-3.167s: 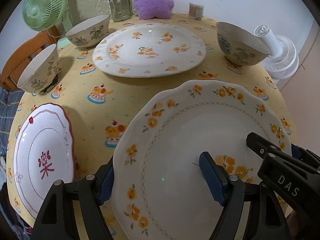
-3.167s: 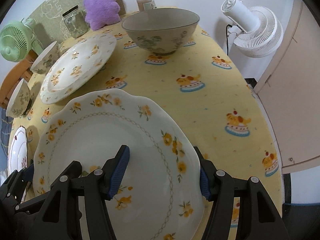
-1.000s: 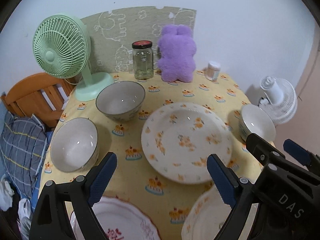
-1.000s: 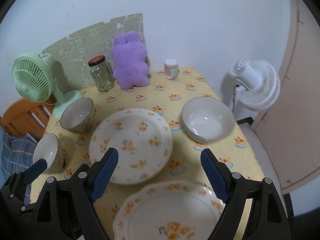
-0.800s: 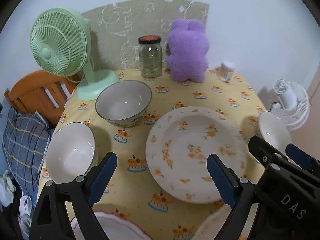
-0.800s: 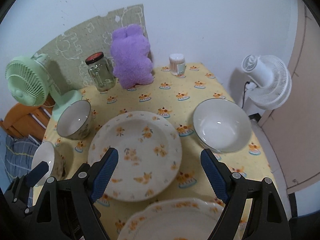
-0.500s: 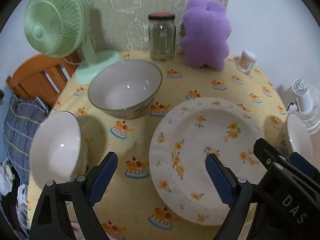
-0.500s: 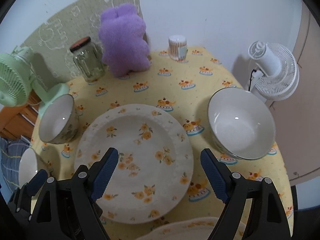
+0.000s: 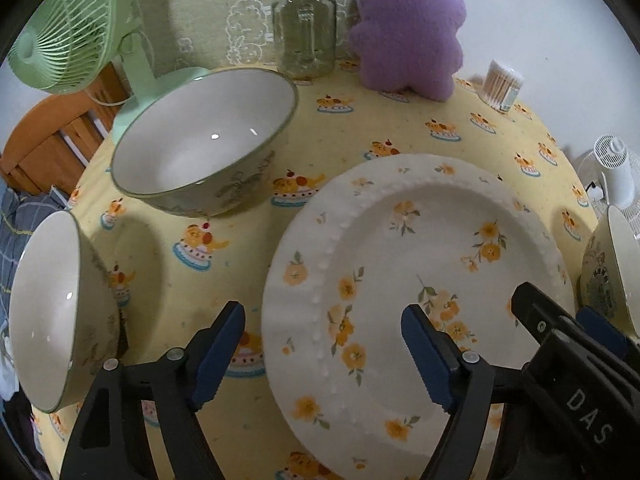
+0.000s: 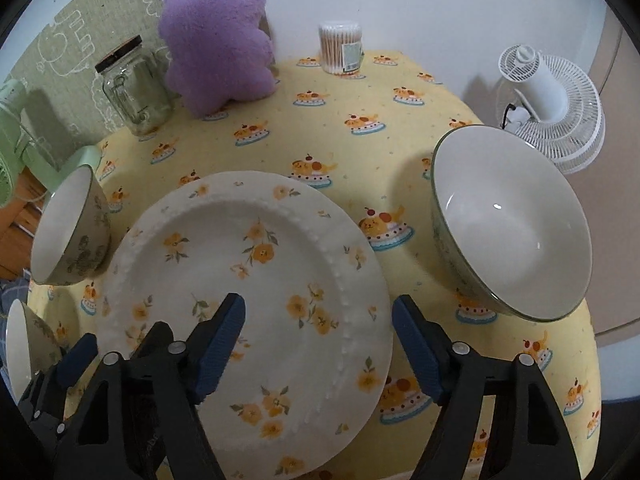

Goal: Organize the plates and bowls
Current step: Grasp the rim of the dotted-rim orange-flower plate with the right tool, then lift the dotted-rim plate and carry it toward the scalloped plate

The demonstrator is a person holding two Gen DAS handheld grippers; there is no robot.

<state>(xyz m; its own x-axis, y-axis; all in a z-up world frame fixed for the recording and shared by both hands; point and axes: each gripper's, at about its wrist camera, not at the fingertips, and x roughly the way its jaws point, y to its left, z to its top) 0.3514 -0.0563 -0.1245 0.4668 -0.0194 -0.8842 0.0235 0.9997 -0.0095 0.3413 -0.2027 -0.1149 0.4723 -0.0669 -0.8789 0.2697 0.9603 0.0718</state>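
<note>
At the far left a green desk fan [image 9: 66, 28] stood at the table's back edge, with a wooden chair [image 9: 44, 148] behind it. Just in front of the fan's base sat a large bowl [image 9: 200, 140] with a green rim, and nearer the camera, at the left edge of the yellow tablecloth [image 9: 400, 120], a second bowl [image 9: 52, 312] stood apart from the first.

The left gripper [image 9: 320, 356] hung over the left side of the flowered plate [image 9: 420, 272]. Its jaws had just been closing yet stood well apart: the left finger was over the cloth beside the rim and the right finger over the plate's well, so the rim lay between them without either blue pad pressing on it. Whether the pads touched the plate's surface could not be told from this angle.

The plate lay flat near the middle of the table. Behind it a glass jar [image 9: 304, 28] and a purple plush toy [image 9: 404, 24] stood by the wall, with a tub of cotton swabs [image 10: 340, 46] further right.

The right gripper [image 10: 318, 350] straddled the plate's right rim in the same way, left finger over the well and right finger over the cloth. Its jaws too had just been closing and were apart, clamped on nothing.

To the right of the plate sat a third bowl [image 10: 516, 224], clear of the rim, and beyond the table's edge stood a white fan [image 10: 552, 104]
</note>
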